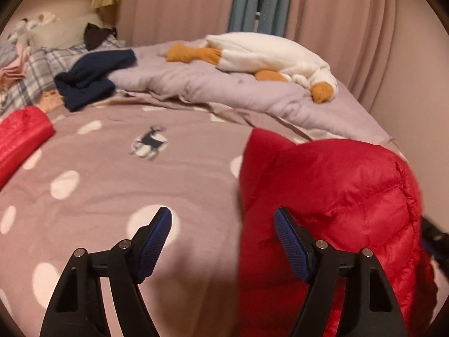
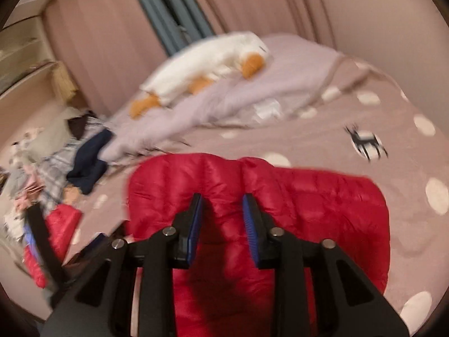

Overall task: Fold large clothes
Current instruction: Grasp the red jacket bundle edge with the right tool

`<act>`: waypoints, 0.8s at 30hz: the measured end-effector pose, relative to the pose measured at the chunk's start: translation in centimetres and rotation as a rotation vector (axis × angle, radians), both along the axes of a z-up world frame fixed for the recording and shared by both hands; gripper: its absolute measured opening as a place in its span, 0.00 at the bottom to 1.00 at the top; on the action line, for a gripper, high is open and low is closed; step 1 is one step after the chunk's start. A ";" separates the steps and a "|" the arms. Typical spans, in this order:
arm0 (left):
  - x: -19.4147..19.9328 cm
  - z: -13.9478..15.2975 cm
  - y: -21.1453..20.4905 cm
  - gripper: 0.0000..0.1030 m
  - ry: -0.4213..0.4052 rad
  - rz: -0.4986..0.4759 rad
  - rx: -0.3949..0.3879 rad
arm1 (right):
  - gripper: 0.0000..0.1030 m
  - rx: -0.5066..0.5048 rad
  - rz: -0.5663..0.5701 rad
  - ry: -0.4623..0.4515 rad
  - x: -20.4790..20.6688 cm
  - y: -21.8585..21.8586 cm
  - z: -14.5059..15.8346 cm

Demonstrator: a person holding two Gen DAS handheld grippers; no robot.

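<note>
A red puffer jacket lies folded over on the pink dotted bedspread. In the left wrist view the jacket bulges up at the right, with another red part at the far left. My left gripper is open and empty, its right finger against the jacket's left edge. My right gripper is open above the jacket's middle, holding nothing. The left gripper also shows at the lower left of the right wrist view, blurred.
A white and orange plush goose lies on a lilac quilt at the far side. Dark blue clothes and plaid fabric pile at the far left. Pink curtains hang behind the bed.
</note>
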State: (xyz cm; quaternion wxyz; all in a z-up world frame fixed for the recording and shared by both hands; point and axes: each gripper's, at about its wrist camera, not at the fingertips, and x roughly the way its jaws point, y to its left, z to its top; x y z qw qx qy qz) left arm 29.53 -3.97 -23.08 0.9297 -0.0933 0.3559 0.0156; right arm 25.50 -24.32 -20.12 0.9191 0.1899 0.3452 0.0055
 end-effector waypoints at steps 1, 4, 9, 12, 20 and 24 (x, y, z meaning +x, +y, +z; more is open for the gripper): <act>0.2 -0.2 -0.4 0.74 -0.002 -0.017 0.004 | 0.25 -0.001 -0.012 0.015 0.2 -0.2 -0.4; 0.5 -0.9 -0.9 0.74 0.014 -0.018 -0.002 | 0.25 0.011 -0.042 0.031 0.3 -1.5 -1.4; 0.6 -2.1 -1.6 0.74 0.034 -0.042 -0.055 | 0.25 -0.008 -0.086 0.041 -0.4 -2.9 -2.2; 0.9 -2.7 -2.4 0.74 0.026 -0.066 -0.065 | 0.25 -0.028 -0.097 0.051 -0.6 -3.5 -3.4; 1.3 -4.3 -5.2 0.74 -0.001 -0.102 0.026 | 0.24 -0.117 -0.146 0.079 0.1 -5.1 -6.7; 0.5 -4.6 -6.7 0.74 -0.072 -0.085 0.121 | 0.23 -0.098 -0.162 0.076 0.6 -6.5 -8.3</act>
